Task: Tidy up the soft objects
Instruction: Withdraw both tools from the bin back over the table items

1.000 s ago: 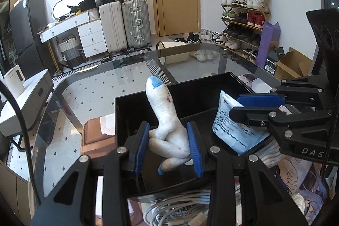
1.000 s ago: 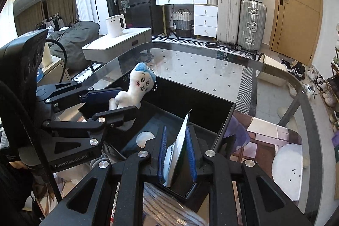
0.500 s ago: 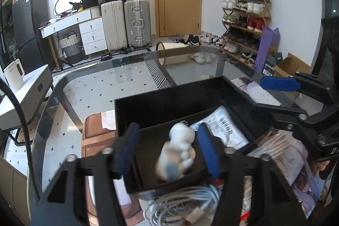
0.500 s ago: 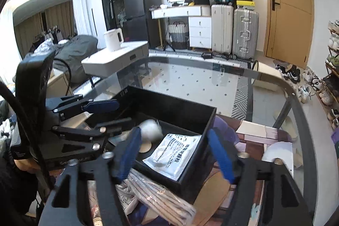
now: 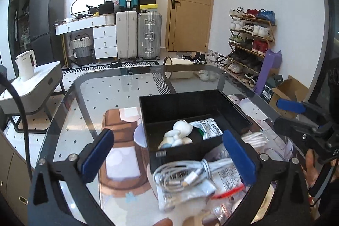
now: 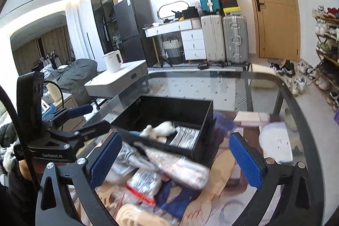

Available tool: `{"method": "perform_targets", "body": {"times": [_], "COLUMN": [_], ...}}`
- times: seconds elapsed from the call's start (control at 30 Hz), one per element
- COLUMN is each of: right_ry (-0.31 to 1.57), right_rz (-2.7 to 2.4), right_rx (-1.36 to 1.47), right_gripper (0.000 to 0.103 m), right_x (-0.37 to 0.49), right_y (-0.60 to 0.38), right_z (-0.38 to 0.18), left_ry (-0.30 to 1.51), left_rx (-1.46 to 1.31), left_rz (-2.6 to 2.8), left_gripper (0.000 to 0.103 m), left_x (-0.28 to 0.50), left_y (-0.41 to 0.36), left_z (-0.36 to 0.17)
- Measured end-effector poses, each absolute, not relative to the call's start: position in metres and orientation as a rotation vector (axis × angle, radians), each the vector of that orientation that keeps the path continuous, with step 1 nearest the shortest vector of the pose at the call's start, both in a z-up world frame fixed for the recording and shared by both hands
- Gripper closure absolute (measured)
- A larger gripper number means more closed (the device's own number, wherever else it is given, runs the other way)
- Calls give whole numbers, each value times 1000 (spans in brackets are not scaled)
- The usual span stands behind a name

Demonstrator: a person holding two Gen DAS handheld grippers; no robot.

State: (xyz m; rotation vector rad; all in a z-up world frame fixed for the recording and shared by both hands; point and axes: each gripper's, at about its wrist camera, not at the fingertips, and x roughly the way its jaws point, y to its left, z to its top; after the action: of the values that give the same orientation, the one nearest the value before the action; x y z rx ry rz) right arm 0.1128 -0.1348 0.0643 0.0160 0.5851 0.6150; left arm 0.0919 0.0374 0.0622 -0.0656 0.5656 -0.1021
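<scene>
A black divided box point(image 5: 233, 107) stands on the glass table; it also shows in the right wrist view point(image 6: 208, 118). A white plush doll point(image 5: 177, 135) lies in its near compartment beside a white printed pouch point(image 5: 206, 127). Both show in the right wrist view, the doll point(image 6: 160, 129) and the pouch point(image 6: 186, 137). My left gripper point(image 5: 168, 155) is open and empty, above a coiled white cable point(image 5: 186, 175) in front of the box. My right gripper point(image 6: 174, 159) is open and empty over a pile of wrapped packets point(image 6: 175, 164).
Bagged items point(image 5: 224, 185) crowd the near table edge. A patterned mat point(image 5: 120, 154) lies under the box. The glass table's far rim point(image 5: 148, 69) curves ahead. A shoe rack point(image 5: 250, 43) stands right, suitcases point(image 5: 137, 35) at the back.
Both grippers opened and let go: the doll and the pouch now lie in the box. Both grippers pulled back and up from the box.
</scene>
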Motion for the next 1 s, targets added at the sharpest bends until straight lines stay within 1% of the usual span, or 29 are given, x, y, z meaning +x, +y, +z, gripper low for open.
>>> {"method": "perform_targets", "body": {"times": [0.1, 0.47, 1.0], "right_ry": [620, 654, 735], "right_rz": [643, 646, 687], "right_rx": [2, -36, -166], "right_gripper": [1, 1, 1], "right_x": [99, 68, 50], "right_y": [-131, -133, -120], "right_z": [59, 37, -3], "left_ry": [561, 559, 600], "left_rx": [-58, -70, -58], "left_rz": [-94, -64, -60], "left_gripper": [0, 0, 0], "left_x": [80, 40, 30], "left_y": [39, 41, 37], "left_z": [61, 44, 8]}}
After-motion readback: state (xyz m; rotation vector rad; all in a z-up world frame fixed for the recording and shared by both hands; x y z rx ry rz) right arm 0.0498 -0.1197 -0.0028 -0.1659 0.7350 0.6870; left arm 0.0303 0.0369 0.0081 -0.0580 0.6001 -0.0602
